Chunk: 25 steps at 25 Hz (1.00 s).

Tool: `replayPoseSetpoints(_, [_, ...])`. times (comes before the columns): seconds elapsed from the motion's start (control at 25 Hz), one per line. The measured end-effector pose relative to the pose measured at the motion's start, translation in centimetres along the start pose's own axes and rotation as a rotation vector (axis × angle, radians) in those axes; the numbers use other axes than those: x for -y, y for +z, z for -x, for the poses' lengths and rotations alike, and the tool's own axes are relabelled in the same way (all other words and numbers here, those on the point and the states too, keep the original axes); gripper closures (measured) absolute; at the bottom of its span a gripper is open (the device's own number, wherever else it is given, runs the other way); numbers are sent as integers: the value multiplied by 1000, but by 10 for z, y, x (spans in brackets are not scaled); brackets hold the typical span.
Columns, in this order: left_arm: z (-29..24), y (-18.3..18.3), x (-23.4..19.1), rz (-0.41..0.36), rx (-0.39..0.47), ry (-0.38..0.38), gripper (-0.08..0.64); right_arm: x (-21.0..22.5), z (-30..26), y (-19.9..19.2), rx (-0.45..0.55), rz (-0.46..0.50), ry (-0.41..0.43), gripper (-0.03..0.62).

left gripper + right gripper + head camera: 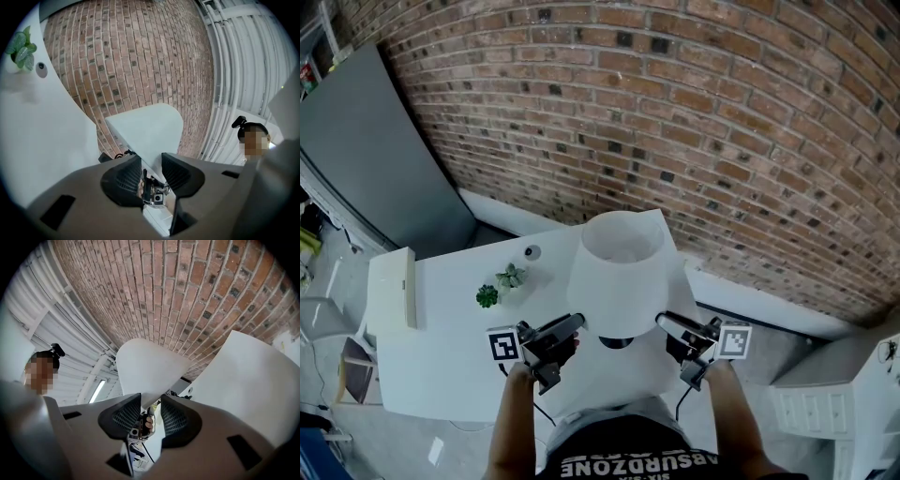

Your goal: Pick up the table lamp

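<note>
Left hand-held gripper (575, 324) clamped on shade rim of table lamp (619, 272) at its 8 o'clock; lamp sits mid-surface (441, 361); right hand-held gripper (663, 322) clamped at 4 o'clock. Opposed grips probably keep the lift level

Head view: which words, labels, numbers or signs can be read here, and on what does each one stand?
"ABSURDZONE": on the person's black shirt.
Smaller line beneath it: cut by the frame's edge, unreadable.
Left cube's square marker, right cube's square marker: black patterns, no letters.
Lamp shade: no print.
</note>
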<state>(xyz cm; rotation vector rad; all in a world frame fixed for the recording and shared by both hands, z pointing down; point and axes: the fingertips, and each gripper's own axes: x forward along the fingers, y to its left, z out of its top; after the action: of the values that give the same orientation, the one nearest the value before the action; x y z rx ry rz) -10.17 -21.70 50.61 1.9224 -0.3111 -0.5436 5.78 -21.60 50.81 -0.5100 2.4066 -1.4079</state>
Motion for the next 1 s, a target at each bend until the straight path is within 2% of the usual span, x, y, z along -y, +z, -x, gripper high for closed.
replayPoseSetpoints(0.56, [-5, 12, 20, -70, -6, -16, 425, -19, -5, 13, -10, 54, 22, 465])
replayPoseSetpoints(0.76, [-14, 22, 36, -161, -13, -27, 425, -29, -7, 23, 11, 77, 35, 465])
replayPoseSetpoints(1.0, [-18, 24, 40, -150, -27, -29, 425, -35, -7, 32, 15, 111, 38, 463])
